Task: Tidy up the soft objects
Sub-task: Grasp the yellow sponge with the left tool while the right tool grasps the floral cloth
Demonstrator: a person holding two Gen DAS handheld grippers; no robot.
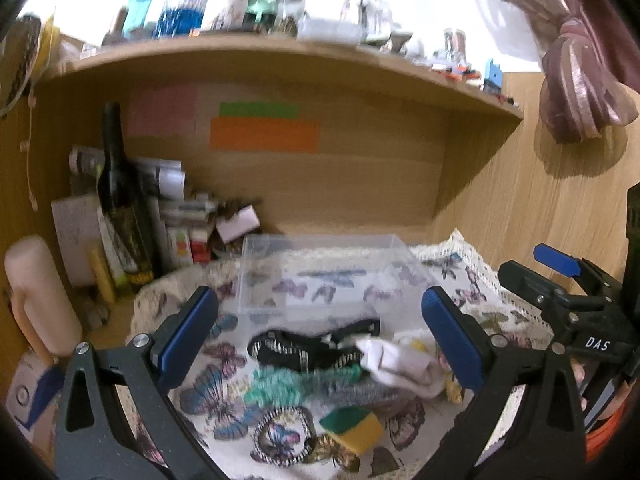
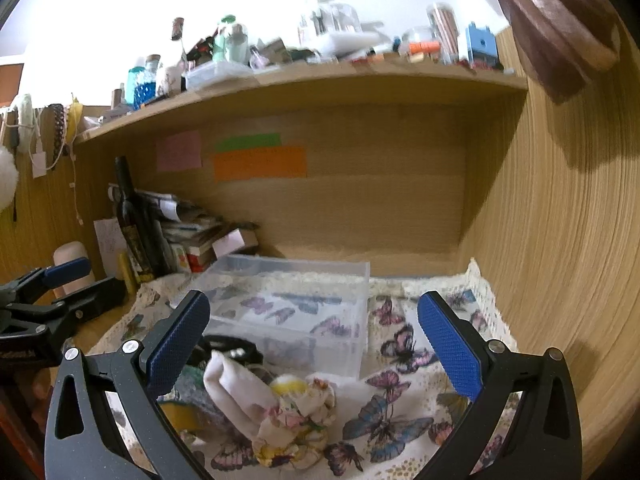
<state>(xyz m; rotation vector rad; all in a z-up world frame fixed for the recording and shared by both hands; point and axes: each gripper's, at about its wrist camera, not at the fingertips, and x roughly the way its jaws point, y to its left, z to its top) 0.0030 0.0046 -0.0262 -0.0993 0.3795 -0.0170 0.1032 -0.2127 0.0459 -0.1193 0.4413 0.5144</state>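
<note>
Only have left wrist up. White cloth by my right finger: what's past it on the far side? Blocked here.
Observer: In the right wrist view, a crumpled floral cloth with a yellow patch lies right against the white cloth, partly on it.
Operator: Is the right gripper holding anything?
Observer: No. The right gripper is open with nothing between its fingers, hovering over that pile.
Operator: Anything in the clear box on that side?
Observer: The clear box looks empty from the right wrist; only the butterfly tablecloth shows through it.
</note>
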